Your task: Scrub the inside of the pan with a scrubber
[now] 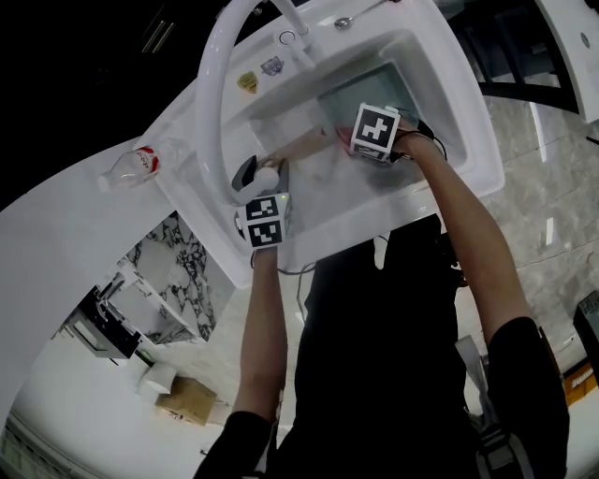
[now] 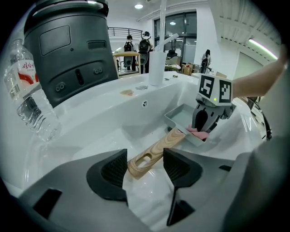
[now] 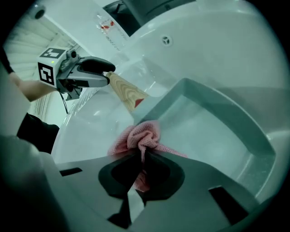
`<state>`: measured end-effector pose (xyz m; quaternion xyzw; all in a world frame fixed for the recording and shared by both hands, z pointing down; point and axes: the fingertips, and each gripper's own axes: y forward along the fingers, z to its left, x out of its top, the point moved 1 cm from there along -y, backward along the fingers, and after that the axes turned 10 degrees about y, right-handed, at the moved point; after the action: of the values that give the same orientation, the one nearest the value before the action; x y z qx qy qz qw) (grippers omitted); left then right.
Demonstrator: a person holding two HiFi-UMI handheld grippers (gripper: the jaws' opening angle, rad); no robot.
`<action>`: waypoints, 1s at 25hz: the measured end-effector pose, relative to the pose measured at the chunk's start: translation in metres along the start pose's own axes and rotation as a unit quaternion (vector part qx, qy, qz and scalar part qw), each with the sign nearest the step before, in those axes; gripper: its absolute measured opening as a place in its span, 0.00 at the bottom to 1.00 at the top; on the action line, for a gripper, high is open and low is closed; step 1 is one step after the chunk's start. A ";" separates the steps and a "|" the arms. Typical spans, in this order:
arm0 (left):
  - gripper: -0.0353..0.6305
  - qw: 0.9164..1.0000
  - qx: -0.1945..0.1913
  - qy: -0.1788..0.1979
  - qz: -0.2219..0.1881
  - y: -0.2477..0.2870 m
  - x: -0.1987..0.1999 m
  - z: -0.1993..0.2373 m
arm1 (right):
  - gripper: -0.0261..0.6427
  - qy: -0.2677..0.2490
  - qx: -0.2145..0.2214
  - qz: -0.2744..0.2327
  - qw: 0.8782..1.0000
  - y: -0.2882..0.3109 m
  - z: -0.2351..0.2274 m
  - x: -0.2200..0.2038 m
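A square grey pan (image 1: 360, 89) (image 2: 181, 115) (image 3: 217, 131) lies in the white sink (image 1: 440, 84). Its wooden handle (image 2: 156, 147) (image 3: 129, 95) points toward the sink's front left. My left gripper (image 2: 145, 168) (image 1: 271, 187) (image 3: 102, 74) is shut on the end of that handle, one jaw against each side. My right gripper (image 3: 141, 174) (image 1: 360, 145) (image 2: 204, 124) is shut on a pink mesh scrubber (image 3: 142, 136) (image 2: 199, 132). The bunched scrubber rests at the pan's near wall, by the root of the handle.
A curved white faucet (image 1: 211, 94) arches over the sink's left side. A plastic water bottle (image 1: 140, 164) (image 2: 27, 99) lies on the counter at the left. A dark grey housing (image 2: 68, 50) stands close beside my left gripper. A spoon (image 1: 360, 14) rests behind the sink.
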<state>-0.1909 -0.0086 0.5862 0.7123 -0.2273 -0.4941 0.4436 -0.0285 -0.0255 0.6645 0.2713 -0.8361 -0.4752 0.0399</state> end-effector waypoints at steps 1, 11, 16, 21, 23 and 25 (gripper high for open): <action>0.44 1.000 0.001 0.001 0.003 0.000 0.001 0.000 | 0.09 0.012 -0.001 0.016 1.000 -0.002 -0.004 -0.006; 0.44 1.000 0.007 0.001 -0.002 0.000 0.001 -0.001 | 0.09 0.039 -0.165 0.174 0.970 -0.035 -0.072 -0.067; 0.44 1.000 0.005 0.005 -0.006 -0.001 0.002 0.000 | 0.09 0.022 -0.272 0.191 0.943 -0.042 -0.090 -0.069; 0.44 1.000 0.015 0.012 -0.005 0.000 0.000 0.003 | 0.09 0.075 -0.373 0.067 0.922 -0.050 -0.105 -0.044; 0.44 1.000 0.017 0.014 -0.005 0.000 -0.001 0.003 | 0.09 0.080 -0.357 0.009 0.931 -0.045 -0.092 -0.029; 0.44 1.000 0.018 0.014 -0.004 0.000 0.000 0.003 | 0.09 0.065 -0.320 -0.039 0.944 -0.036 -0.072 -0.012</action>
<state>-0.1940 -0.0096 0.5861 0.7278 -0.2269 -0.4820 0.4318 0.0195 -0.0897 0.6769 0.3069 -0.6246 -0.7000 0.1604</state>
